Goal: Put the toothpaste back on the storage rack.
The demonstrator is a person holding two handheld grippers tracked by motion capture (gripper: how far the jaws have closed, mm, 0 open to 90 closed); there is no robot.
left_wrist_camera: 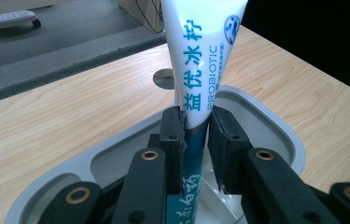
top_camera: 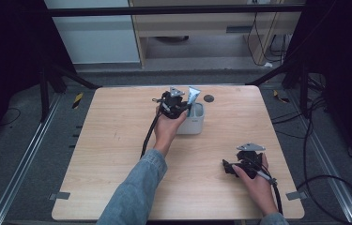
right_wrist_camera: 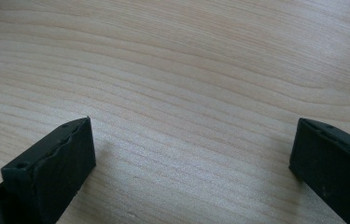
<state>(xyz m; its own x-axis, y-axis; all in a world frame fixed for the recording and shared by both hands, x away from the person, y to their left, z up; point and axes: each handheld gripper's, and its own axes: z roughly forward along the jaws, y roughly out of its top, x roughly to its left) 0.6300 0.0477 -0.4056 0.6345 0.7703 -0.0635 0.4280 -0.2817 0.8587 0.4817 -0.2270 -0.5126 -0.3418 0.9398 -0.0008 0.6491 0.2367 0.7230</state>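
A white and teal toothpaste tube stands upright in a white rounded holder, its flat end up. My left gripper is shut on the tube's lower part, one pad on each side. From above, the left gripper sits at the holder near the table's far middle, and the tube sticks up beside it. My right gripper rests at the table's near right. Its jaws stand wide apart over bare wood with nothing between them.
A small dark round inset lies in the wooden tabletop just behind the holder. Black frame bars and cables surround the table, and a cable loops on the floor at the right.
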